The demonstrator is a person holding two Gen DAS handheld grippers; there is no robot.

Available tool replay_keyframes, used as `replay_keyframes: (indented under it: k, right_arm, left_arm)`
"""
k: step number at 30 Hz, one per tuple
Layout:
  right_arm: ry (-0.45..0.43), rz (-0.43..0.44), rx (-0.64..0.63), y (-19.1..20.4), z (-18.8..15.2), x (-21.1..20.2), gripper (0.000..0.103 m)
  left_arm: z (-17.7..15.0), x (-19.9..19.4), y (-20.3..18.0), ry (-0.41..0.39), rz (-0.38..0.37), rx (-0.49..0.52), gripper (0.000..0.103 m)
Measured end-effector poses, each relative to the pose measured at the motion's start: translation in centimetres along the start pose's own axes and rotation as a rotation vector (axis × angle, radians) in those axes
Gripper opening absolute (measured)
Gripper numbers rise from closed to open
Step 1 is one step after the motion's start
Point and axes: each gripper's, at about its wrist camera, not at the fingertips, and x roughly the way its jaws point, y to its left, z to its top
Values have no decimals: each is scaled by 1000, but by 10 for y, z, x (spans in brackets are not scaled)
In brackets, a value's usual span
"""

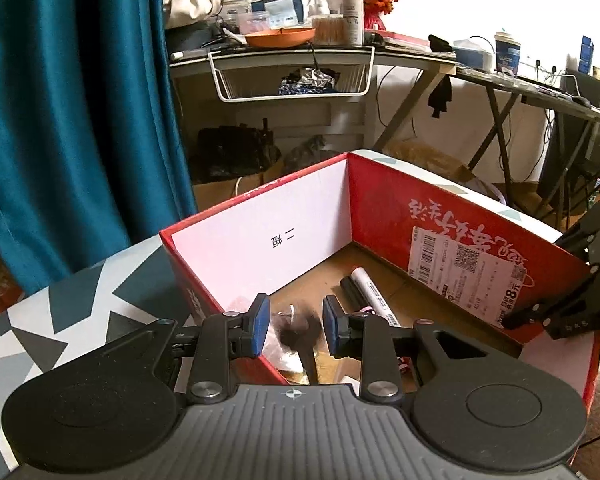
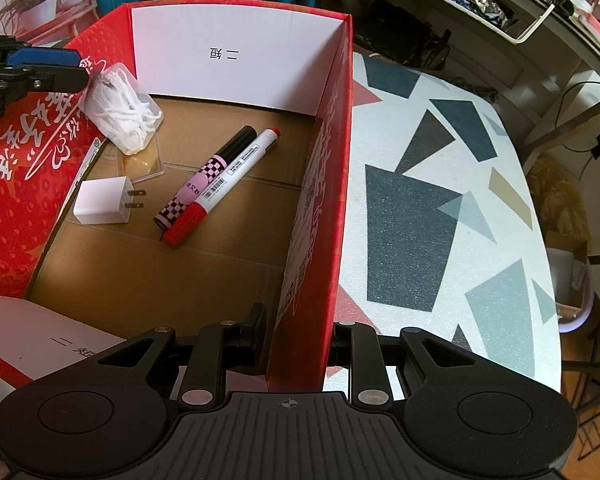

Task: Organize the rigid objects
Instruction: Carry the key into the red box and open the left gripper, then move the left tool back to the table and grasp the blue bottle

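A red cardboard box [image 2: 332, 128] stands on the patterned table [image 2: 440, 208]. Inside it lie a red-capped white marker [image 2: 224, 186], a checkered black tube [image 2: 204, 178], a white plug adapter [image 2: 102, 202], a clear card holder [image 2: 142, 166] and a clear case of white floss picks [image 2: 122, 110]. My left gripper [image 1: 293, 326] is open above the box's left side, with a blurred dark brush-like thing [image 1: 300, 330] just below the jaws. My right gripper [image 2: 298, 346] is shut on the box's right wall, one finger inside, one outside. It also shows at the right of the left wrist view [image 1: 556, 312].
A teal curtain [image 1: 72, 112] hangs at the left. A cluttered desk [image 1: 284, 46] with a wire basket [image 1: 292, 80] stands behind the table. Cardboard and bags lie on the floor beyond the box. The table's far edge curves off to the right [image 2: 532, 184].
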Motion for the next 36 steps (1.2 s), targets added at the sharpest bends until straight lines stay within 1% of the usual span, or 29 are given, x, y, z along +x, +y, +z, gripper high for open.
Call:
replay_keyframes:
  k: [3,6,8,10,13,16,19,21,23,25,27,31,32,36]
  right_arm:
    - [0,0,0,0,0,0,23]
    - [1,0,0,0,0,0,23]
    - [1,0,0,0,0,0,23]
    - [0,0,1,0,0,0,23]
    - [0,0,1,0,0,0,23]
    - [1,0,1,0,0,0,23]
    - [2,-1,0,0,0,0,23]
    - [1,0,0,0,0,0,23]
    - [1,-1,0,0,0,0,23]
    - [1,-1,1,0,0,0,23]
    - [1,0,1,0,0,0,23]
    - [2,-1,-1,0,0,0,23]
    - [2,-1,-1,0,0,0,23]
    - [2,-1,0,0,0,0,23]
  left_arm:
    - [1,-5,2,-6,-6,-11,31]
    - [2,-11,6,-20,10,-25,31]
    - [1,-19,15,-36,23,-55,33]
    - [1,-28,25,-50,48,-92,37]
    - [-3,-44,49,-72,81,-165,39]
    - [-11,-56,74,-74,153,-217,43]
    - [-21,-64,98,-53,229,-272,44]
    - [-27,-66,113,-38,275,-305,47]
    - [-35,-67,127,-17,327,-339,56]
    - [-44,-65,137,9,372,-379,61]
    - [-54,-61,146,40,397,-413,61]
    - [-74,-53,155,83,437,-430,59]
    - [-78,-50,158,95,444,-446,58]
    - [-90,-44,172,121,469,-525,57]
